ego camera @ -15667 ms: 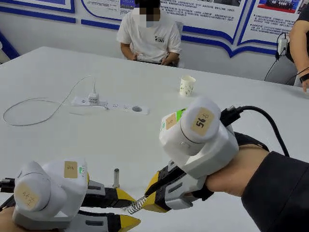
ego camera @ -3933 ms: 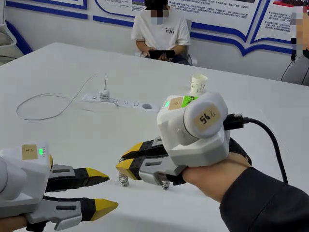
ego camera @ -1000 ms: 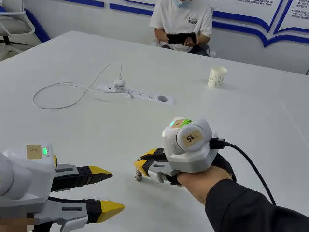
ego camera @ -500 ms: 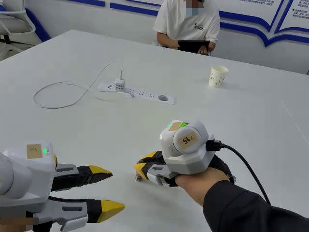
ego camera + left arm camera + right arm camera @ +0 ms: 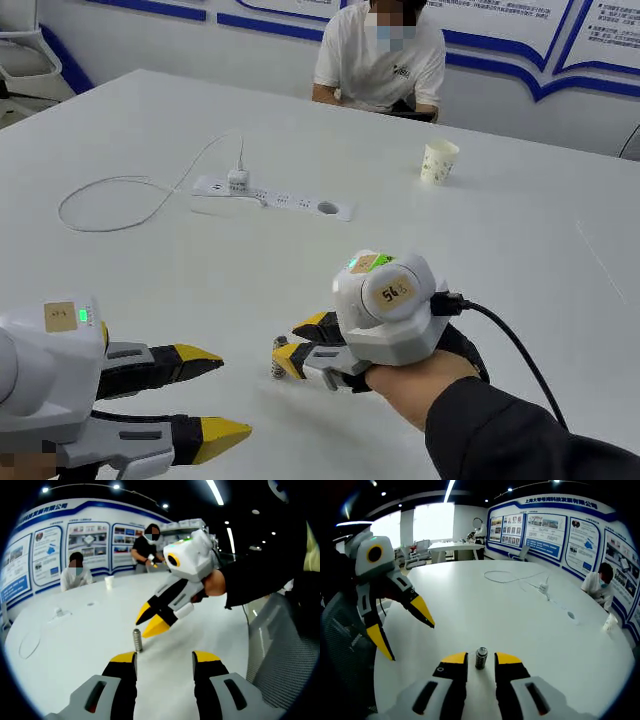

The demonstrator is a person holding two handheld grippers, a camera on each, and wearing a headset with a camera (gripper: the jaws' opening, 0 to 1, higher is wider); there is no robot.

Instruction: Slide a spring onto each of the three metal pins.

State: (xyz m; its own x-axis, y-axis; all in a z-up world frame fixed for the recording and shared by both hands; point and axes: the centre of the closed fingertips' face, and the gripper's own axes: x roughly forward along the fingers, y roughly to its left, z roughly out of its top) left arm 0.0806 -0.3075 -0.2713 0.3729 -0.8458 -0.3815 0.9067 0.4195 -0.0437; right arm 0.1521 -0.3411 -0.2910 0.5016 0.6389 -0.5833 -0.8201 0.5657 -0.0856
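Note:
A short metal pin with a spring around it (image 5: 278,358) stands upright on the white table (image 5: 200,270). My right gripper (image 5: 296,352) reaches it from the right; in the right gripper view the pin (image 5: 481,658) stands just ahead of the narrow gap of that gripper (image 5: 481,660), touching neither jaw. My left gripper (image 5: 212,394) hovers at the near left, open and holding nothing. In the left gripper view the pin (image 5: 137,640) stands just beyond my left gripper (image 5: 165,657), with the right gripper (image 5: 151,621) slanting down beside the pin.
A white power strip (image 5: 270,198) with a plug and a looping white cable (image 5: 110,190) lies mid-table. A paper cup (image 5: 436,162) stands farther back. A person (image 5: 380,60) sits at the far edge. A black cable (image 5: 520,350) trails from the right gripper.
The head camera has shifted a little. The right gripper stays at the sprung pin with barely any movement. The left gripper holds still, open.

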